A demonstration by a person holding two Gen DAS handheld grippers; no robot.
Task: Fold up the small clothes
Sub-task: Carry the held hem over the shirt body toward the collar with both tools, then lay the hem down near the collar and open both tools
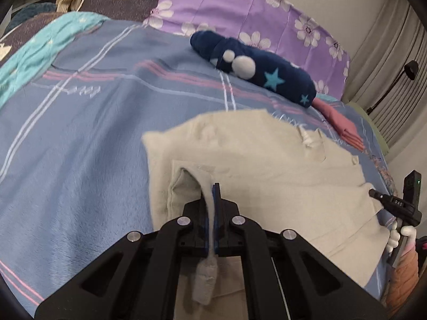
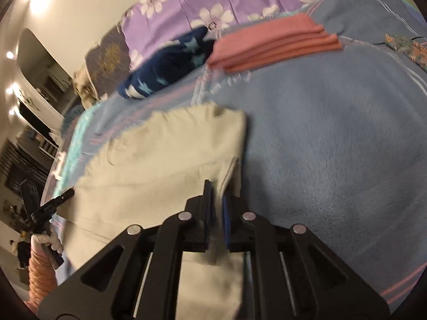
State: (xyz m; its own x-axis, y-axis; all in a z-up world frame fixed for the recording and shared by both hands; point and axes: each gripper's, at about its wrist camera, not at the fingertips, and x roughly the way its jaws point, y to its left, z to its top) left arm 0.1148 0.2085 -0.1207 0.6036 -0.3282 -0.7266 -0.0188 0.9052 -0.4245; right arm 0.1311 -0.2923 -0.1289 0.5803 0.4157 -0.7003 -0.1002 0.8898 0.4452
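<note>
A cream garment [image 1: 267, 165] lies spread on the blue striped blanket [image 1: 80, 133], its near edge folded over. My left gripper [image 1: 213, 186] is shut on a raised ridge of that edge, and a strip of cloth hangs back between the fingers. In the right wrist view the same cream garment [image 2: 160, 160] fills the lower middle. My right gripper [image 2: 217, 189] holds a fold at its right corner, the jaws a narrow slit apart with cloth filling it. Each view also catches the other tool: the right gripper [image 1: 392, 202] at the right edge, the left gripper [image 2: 50, 205] at the left edge.
A folded pink cloth [image 2: 272, 45] and a navy star-patterned fleece item [image 1: 261, 69] lie beyond the garment, in front of a purple flowered pillow [image 1: 240, 5]. A teal cloth [image 1: 40, 45] drapes the blanket's far left. A white-gloved hand [image 1: 400, 234] holds the right tool.
</note>
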